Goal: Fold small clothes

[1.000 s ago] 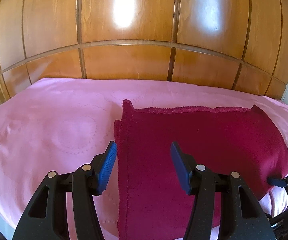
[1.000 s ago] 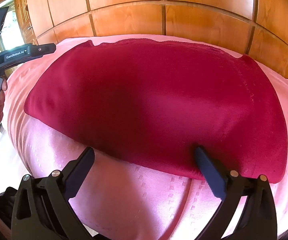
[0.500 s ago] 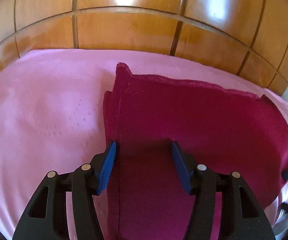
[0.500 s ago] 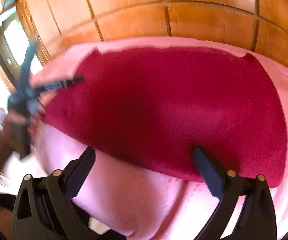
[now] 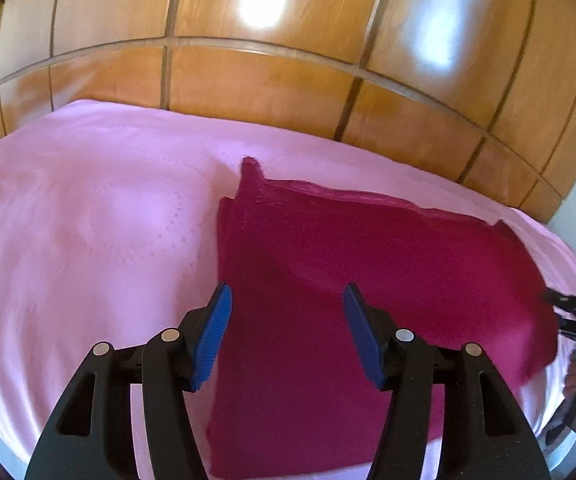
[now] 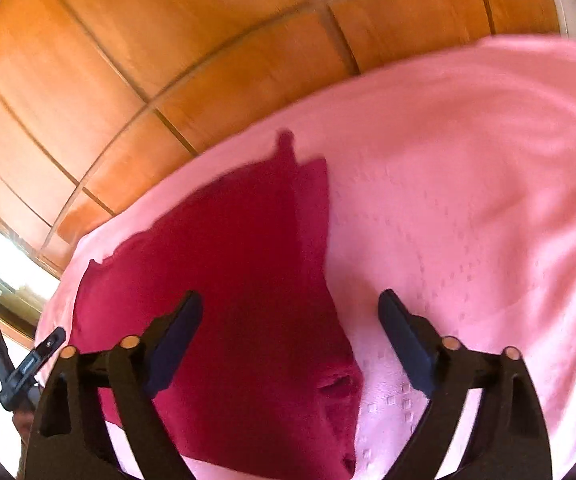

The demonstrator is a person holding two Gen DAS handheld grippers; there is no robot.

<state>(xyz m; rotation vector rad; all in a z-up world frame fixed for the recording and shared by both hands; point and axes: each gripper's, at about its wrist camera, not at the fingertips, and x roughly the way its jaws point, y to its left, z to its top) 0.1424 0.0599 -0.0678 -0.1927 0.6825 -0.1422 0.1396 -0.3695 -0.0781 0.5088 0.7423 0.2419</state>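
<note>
- Our left tongs (image 5: 286,336) hang half open over the cloth (image 5: 368,280); right tongs (image 6: 290,340), just narrowing, grip nothing.
- Soft, light, floppy: we'd pinch its near right corner.

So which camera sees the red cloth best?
The left wrist view: the red cloth lies fairly sharp there, its far edge and corners showing on the pink sheet. The right wrist view shows it tilted, blurrier, partly hidden behind the fingers.
</note>
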